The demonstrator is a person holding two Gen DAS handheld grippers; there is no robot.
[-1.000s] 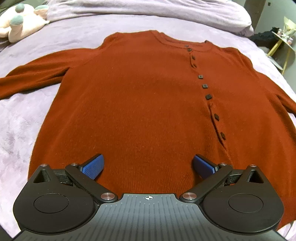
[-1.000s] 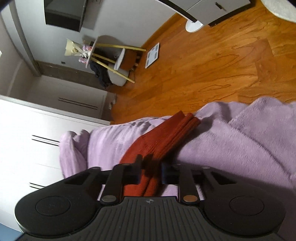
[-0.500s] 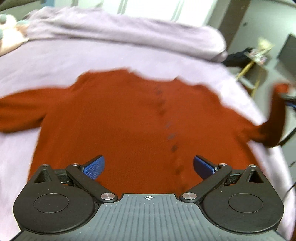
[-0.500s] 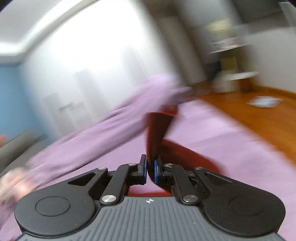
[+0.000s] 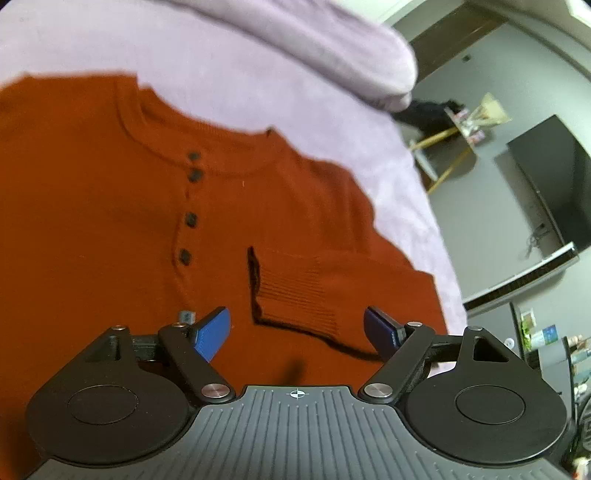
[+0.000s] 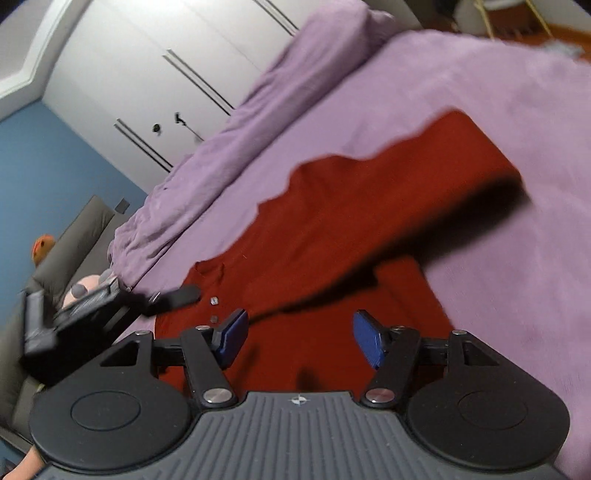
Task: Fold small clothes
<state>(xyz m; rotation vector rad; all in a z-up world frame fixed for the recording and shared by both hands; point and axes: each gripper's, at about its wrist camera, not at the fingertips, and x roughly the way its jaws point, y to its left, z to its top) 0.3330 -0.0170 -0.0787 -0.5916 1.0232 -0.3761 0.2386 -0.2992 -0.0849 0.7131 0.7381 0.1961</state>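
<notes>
The left gripper is closing, grasping nothing, over the sweater's folded sleeve; the right gripper is opening, released, empty.

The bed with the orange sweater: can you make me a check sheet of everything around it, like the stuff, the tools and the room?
Surface: purple blanket covers the bed, rumpled at the far end.
Job's things: sweater lies flat, buttons up; one sleeve folded across its front, cuff by the buttons.
Clutter: plush toy at the bed's far edge.
Tools: left tool closing, nothing between its pads, over the cuff; right tool opening, nothing between its pads, above the sweater.
Cables: cord hanging under the TV.
Surroundings: white wardrobe, blue wall, side table with gold legs, wood floor.
</notes>
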